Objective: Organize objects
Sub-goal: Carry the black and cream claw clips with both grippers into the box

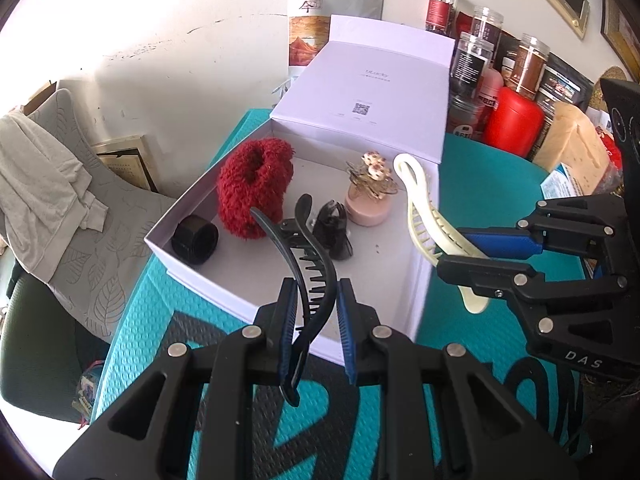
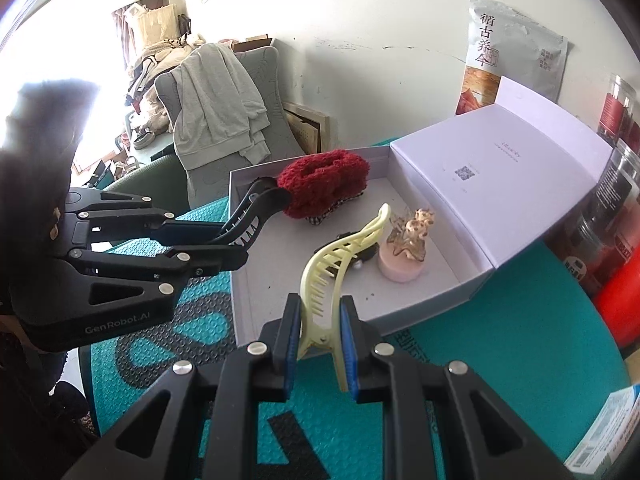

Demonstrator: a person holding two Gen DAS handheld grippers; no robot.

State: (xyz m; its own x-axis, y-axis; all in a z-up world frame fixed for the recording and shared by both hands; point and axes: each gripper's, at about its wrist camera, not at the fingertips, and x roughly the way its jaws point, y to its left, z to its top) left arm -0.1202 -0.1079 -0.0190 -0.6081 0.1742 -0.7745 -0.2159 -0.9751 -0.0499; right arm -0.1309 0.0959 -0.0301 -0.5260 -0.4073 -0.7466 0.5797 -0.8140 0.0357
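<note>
An open white box (image 1: 224, 300) (image 2: 472, 284) sits on a teal mat. My left gripper (image 1: 316, 320) is shut on a black hair clip (image 1: 308, 264) and holds it over the box's near edge; it also shows in the right wrist view (image 2: 256, 208). My right gripper (image 2: 320, 338) is shut on a cream hair clip (image 2: 340, 252) above the box's near wall; the clip also shows in the left wrist view (image 1: 424, 208). Inside the box lie a red fuzzy scrunchie (image 1: 256, 184), a black ring-shaped piece (image 1: 195, 240), a small black clip (image 1: 332, 228) and a pink round case with a gold ornament (image 1: 368, 196).
The box's raised lid (image 1: 372, 92) stands at the back. Spice jars and a red canister (image 1: 514, 120) crowd the table's right rear. A tea bag pouch (image 1: 332, 12) leans on the wall. A grey chair with clothes (image 1: 60, 184) stands left of the table.
</note>
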